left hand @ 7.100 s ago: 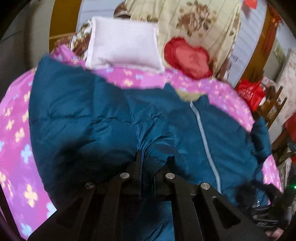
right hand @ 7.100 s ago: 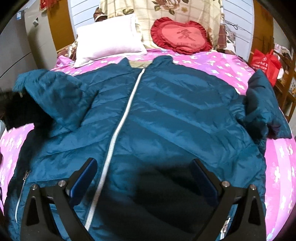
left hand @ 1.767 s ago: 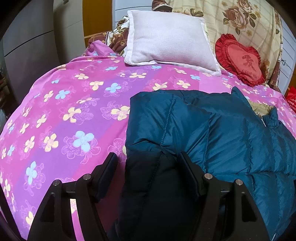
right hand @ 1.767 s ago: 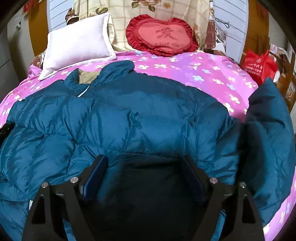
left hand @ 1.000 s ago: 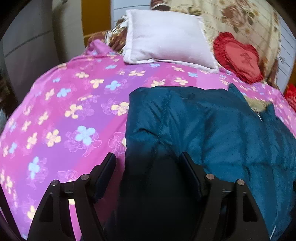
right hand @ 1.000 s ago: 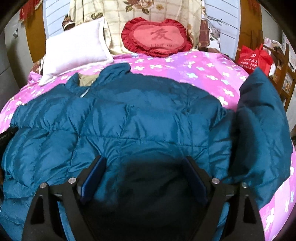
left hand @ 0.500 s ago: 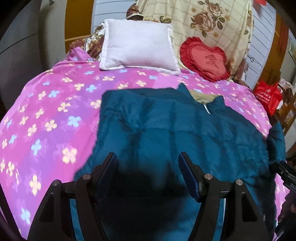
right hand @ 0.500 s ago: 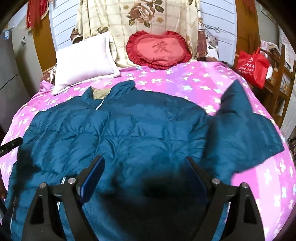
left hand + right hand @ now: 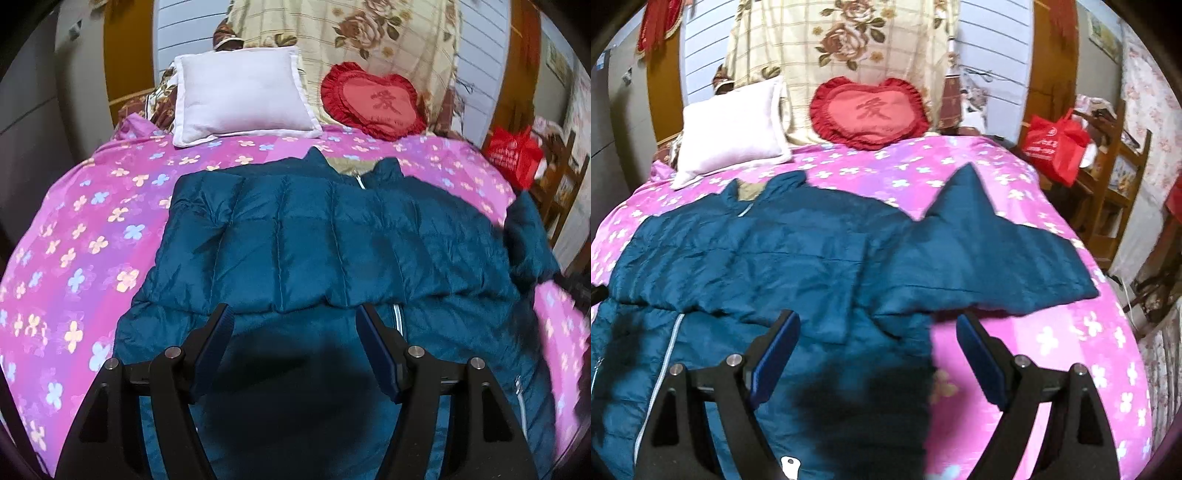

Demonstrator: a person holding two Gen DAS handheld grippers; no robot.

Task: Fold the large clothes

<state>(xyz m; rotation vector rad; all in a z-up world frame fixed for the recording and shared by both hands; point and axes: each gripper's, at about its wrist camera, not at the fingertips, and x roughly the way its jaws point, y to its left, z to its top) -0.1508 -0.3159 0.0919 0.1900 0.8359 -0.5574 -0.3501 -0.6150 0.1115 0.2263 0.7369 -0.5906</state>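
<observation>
the left gripper (image 9: 295,321) and the right gripper (image 9: 877,328) both hang with jaws wide apart and hold nothing. below them the teal down jacket (image 9: 332,240) lies on the pink flowered bedspread (image 9: 92,229), one sleeve (image 9: 990,258) spread sideways. behind it rest a white pillow (image 9: 240,92) and a red heart cushion (image 9: 373,99).

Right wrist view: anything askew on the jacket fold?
Yes. The teal quilted puffer jacket has one sleeve folded across its chest, but the other sleeve still sticks out sideways over the pink flowered bedsheet, its cuff corner peaked up. Both tools are open and hold nothing.
</observation>
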